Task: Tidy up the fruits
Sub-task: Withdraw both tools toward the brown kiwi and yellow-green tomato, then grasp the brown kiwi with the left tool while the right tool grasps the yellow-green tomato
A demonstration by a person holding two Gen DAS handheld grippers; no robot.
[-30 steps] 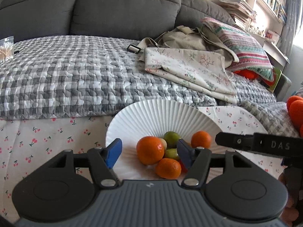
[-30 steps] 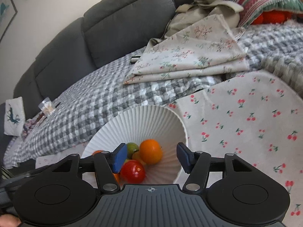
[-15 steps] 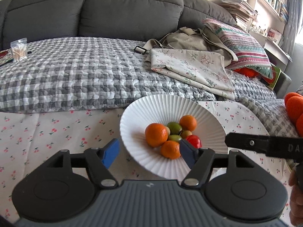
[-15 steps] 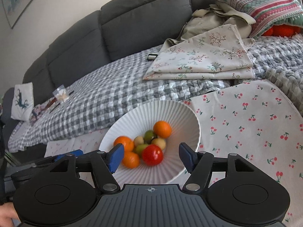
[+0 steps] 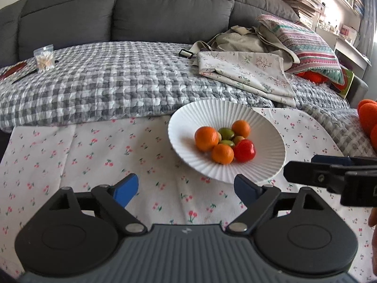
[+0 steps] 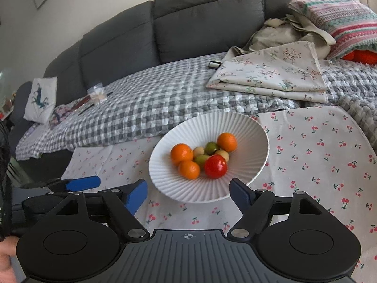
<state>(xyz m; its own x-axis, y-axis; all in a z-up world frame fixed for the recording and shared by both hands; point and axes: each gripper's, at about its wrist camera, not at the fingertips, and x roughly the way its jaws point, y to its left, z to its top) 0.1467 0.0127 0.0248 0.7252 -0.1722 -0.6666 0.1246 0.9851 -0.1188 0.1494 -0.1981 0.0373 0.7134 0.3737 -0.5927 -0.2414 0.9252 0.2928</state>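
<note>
A white ribbed bowl (image 5: 264,127) (image 6: 249,127) stands on a cherry-print cloth (image 5: 94,155) (image 6: 318,151). It holds three oranges (image 5: 206,138) (image 6: 181,154), a red tomato-like fruit (image 5: 244,150) (image 6: 215,166) and several small green and pale fruits (image 5: 226,133) (image 6: 212,148). My left gripper (image 5: 186,189) is open and empty, short of the bowl's near left rim. My right gripper (image 6: 188,195) is open and empty, just short of the bowl's near rim. The right gripper's fingers (image 5: 329,168) show at the right in the left wrist view.
A grey sofa (image 5: 165,7) with a checked quilt (image 5: 106,85) runs behind the table. Folded floral cloth (image 5: 247,70), a beige bag (image 5: 240,40) and a striped pillow (image 5: 306,40) lie on it. A small plastic bag (image 5: 43,57) sits at the left.
Both grippers have drawn back from the bowl and risen; the bowl now lies farther ahead and fully in view. Both stay open and empty.
</note>
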